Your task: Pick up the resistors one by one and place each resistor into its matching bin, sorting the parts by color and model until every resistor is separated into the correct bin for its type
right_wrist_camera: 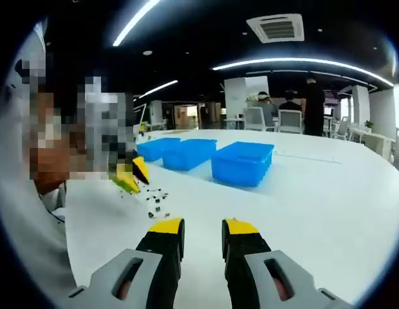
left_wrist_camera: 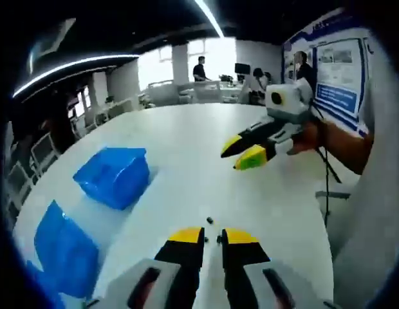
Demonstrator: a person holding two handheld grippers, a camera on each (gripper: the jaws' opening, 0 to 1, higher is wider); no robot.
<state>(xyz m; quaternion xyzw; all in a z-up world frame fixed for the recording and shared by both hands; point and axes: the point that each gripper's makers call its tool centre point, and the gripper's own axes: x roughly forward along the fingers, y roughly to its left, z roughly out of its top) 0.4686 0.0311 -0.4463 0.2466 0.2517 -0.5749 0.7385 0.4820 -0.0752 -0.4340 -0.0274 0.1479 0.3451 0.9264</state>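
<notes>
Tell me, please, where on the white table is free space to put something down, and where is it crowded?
The table is bare to the right of the nearest blue bin, out to the far edge, and also in front of the right gripper. It is crowded on the left, where small dark resistors lie scattered by the left gripper and three bins stand together.

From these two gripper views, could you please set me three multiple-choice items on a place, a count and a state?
1. Where do the small dark resistors lie?
A. on the white table
B. inside a bin
C. on a chair

2. How many blue bins does the right gripper view show?
A. one
B. three
C. five

3. How do the right gripper jaws stand?
A. shut on a resistor
B. open and empty
C. shut on a bin

Key: 1 A, they are scattered on bare tabletop; 2 B, three stand in a row; 3 B, tabletop shows through the gap.
</notes>
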